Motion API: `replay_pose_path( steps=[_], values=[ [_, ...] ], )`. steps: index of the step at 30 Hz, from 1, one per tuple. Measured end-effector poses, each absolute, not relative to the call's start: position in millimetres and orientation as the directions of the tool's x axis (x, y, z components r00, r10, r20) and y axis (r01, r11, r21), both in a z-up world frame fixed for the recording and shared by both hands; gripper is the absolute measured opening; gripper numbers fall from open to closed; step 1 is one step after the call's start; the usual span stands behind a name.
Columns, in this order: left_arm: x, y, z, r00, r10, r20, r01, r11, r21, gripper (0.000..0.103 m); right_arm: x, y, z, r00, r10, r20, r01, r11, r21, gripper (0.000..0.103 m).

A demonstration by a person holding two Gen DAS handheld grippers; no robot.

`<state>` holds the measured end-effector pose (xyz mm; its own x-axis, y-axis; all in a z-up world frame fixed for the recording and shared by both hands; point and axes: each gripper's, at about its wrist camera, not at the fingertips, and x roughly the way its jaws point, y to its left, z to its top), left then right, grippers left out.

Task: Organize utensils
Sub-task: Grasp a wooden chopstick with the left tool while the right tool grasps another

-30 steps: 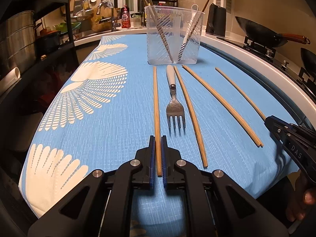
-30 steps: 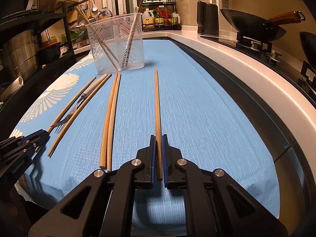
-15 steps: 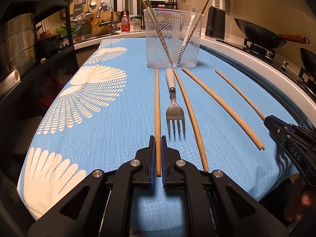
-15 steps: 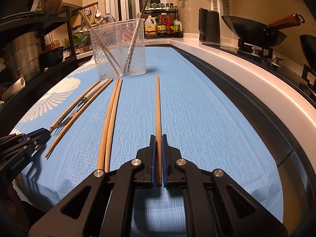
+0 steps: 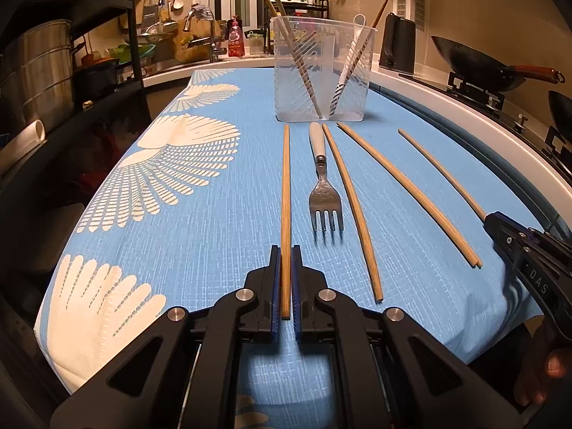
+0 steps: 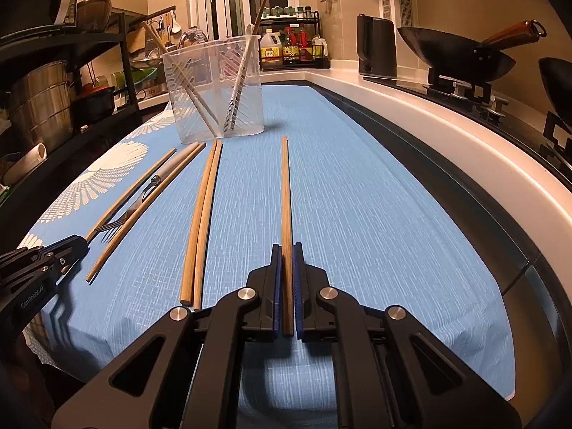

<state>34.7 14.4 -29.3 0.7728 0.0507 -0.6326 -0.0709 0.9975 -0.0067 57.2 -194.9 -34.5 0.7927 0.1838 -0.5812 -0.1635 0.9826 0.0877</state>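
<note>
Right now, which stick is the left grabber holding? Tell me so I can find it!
Find the clear plastic tub standing at the far end of the blue tablecloth. In front of it lie a row of wooden chopsticks and one fork. The left gripper is shut on the chopstick left of the fork, the outermost one, beside the white fan pattern.

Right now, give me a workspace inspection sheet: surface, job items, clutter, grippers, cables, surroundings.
Surface: blue tablecloth with white fan print, flat.
Job items: clear holder upright, with chopsticks and a spoon inside; fork, lone chopstick and chopstick pair lying loose.
Clutter: nothing seen.
Grippers: left gripper shut on leftmost chopstick; right gripper shut on rightmost chopstick.
Cables: nothing seen.
Surroundings: wok on stove, kettle, shelf rack, sink behind.
</note>
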Motion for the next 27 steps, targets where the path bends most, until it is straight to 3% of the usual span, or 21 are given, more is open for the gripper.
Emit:
replay_pose_path(
  steps=[27],
  values=[
    [37.0,15.0,-28.4,0.772,0.046,-0.633,-0.073,0.997,-0.016,0.006,57.8,-188.7,-32.8,0.777,0.194,-0.599,-0.182,0.98,0.081,0.006]
  ],
)
